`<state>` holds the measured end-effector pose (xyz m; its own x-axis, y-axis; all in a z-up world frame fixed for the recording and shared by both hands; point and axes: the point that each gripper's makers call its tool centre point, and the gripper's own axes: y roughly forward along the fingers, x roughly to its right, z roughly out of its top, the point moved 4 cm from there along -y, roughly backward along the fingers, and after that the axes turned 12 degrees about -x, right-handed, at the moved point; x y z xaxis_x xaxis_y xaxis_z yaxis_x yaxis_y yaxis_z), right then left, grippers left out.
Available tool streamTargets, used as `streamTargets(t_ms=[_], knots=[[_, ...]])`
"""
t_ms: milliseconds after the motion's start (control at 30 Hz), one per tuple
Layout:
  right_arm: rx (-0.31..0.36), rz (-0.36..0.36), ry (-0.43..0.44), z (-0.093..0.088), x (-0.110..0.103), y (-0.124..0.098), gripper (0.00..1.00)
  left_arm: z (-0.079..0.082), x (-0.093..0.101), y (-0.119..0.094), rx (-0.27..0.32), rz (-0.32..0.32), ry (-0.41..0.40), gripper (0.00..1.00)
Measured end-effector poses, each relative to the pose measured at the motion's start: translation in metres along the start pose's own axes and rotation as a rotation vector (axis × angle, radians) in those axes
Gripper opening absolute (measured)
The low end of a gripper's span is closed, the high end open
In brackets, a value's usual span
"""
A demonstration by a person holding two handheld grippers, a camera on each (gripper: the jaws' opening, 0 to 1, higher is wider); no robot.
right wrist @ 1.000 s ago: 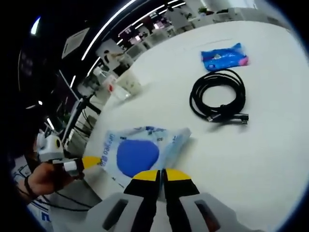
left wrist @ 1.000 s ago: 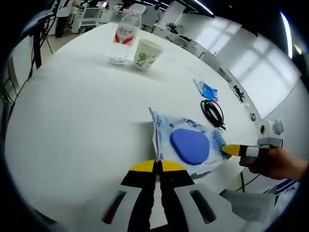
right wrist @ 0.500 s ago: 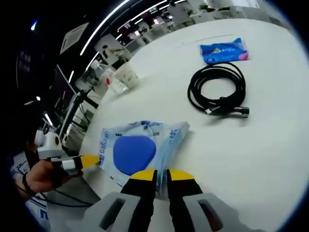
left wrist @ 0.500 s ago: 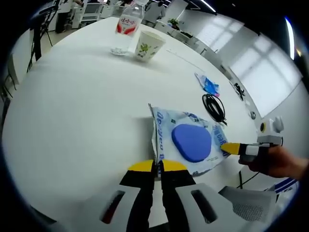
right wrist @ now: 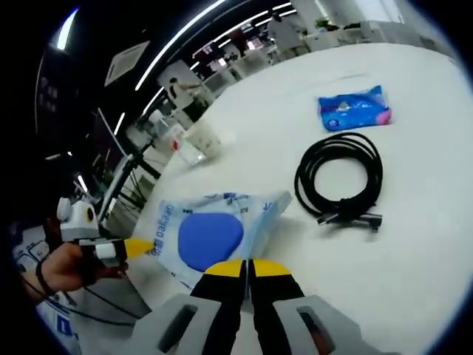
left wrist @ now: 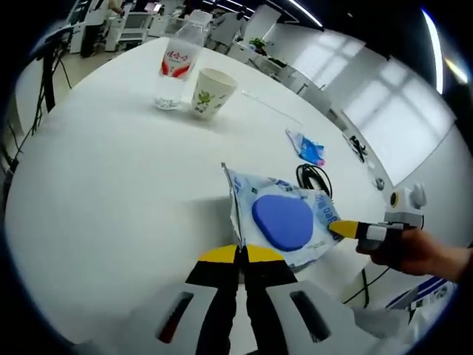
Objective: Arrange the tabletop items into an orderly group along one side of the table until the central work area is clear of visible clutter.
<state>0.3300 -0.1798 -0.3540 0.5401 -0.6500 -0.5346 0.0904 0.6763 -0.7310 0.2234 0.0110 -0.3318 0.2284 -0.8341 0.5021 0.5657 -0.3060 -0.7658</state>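
Since a second ago the wipes pack [left wrist: 284, 220] has been lifted slightly and carried toward the coiled cable [right wrist: 341, 183]. It is held off the white table [left wrist: 111, 192] between both tools: left gripper [left wrist: 238, 255] clamped on one edge, right gripper [right wrist: 246, 266] clamped on the opposite edge. Pack judged light, soft, crinkly, film slippery; sagging likely, so edge seams are best pinched. Tissue packet [right wrist: 355, 109], paper cup [left wrist: 208, 92] and water bottle [left wrist: 174, 66] noted lying well apart
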Motion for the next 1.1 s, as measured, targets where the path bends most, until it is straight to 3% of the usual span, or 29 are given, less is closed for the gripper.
streamTargets(t_ms=[167, 233, 300, 567, 633, 1033, 1100], knots=[[0.027, 0.004, -0.014, 0.026, 0.002, -0.002, 0.00, 0.015, 0.009, 0.003, 0.021, -0.004, 0.010, 0.00], [0.031, 0.002, -0.021, 0.037, 0.006, 0.000, 0.00, 0.019, 0.022, 0.001, 0.031, -0.007, 0.010, 0.00], [0.037, -0.002, -0.026, 0.055, 0.016, 0.001, 0.00, 0.025, 0.020, 0.007, 0.038, -0.010, 0.008, 0.00], [0.053, -0.014, -0.044, 0.093, 0.035, 0.007, 0.00, 0.050, 0.033, 0.029, 0.051, -0.026, 0.027, 0.00], [0.054, -0.015, -0.047, 0.095, 0.036, 0.007, 0.00, 0.050, 0.044, 0.025, 0.051, -0.027, 0.029, 0.00], [0.049, -0.022, -0.058, 0.122, 0.051, 0.015, 0.00, 0.074, 0.044, 0.048, 0.027, -0.028, 0.080, 0.00], [0.050, -0.023, -0.059, 0.127, 0.053, 0.016, 0.00, 0.072, 0.051, 0.045, 0.018, -0.030, 0.087, 0.00]])
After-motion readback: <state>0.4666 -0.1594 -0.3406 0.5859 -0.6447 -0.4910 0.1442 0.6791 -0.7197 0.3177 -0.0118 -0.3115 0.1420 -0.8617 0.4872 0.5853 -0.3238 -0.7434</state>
